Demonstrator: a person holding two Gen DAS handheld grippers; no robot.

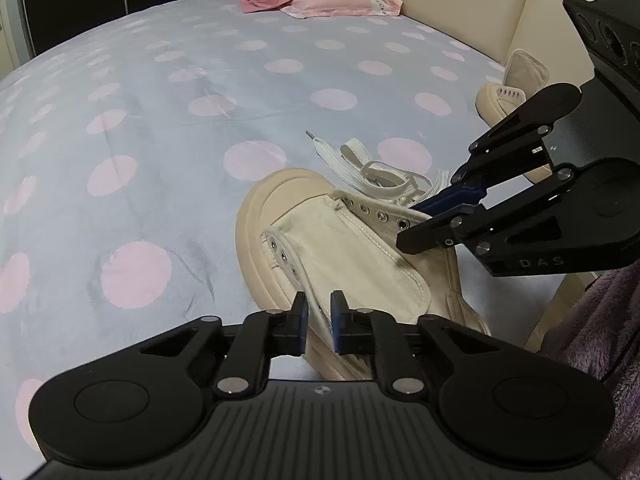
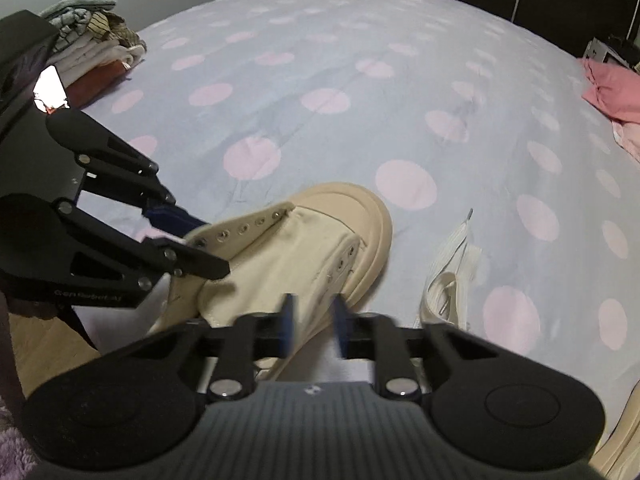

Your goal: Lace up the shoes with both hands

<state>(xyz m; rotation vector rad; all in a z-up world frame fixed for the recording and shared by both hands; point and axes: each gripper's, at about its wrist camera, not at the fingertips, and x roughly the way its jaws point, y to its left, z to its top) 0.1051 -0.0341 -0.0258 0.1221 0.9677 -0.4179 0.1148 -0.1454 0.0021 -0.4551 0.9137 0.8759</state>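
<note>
The cream high-top shoe [image 1: 344, 248] lies on the bed [image 1: 160, 120] with its toe toward about 11 o'clock in the left wrist view, its tongue spread flat and both rows of eyelets [image 1: 376, 213] bare: no lace runs through any hole that shows. The white lace [image 1: 372, 168] lies loose in a heap on the cover just beside the shoe, at about 1 o'clock from the toe, one tip pointing away. A second shoe [image 1: 508, 92] sits farther off at about 2 o'clock, near the bed's padded edge, and its eyelets also look bare, though it is small in view. The left gripper [image 1: 319, 322] has its fingers a little apart around the near eyelet flap at the ankle, not visibly pressing it. The right gripper [image 2: 312, 326], blurred in its own view, is likewise parted, straddling the opposite flap; it grips nothing that I can make out. As things lie, the lacing of this shoe is wholly outstanding: every eyelet pair stands open and the lace is not in either gripper. I judge that the whole threading remains, on both shoes.
</note>
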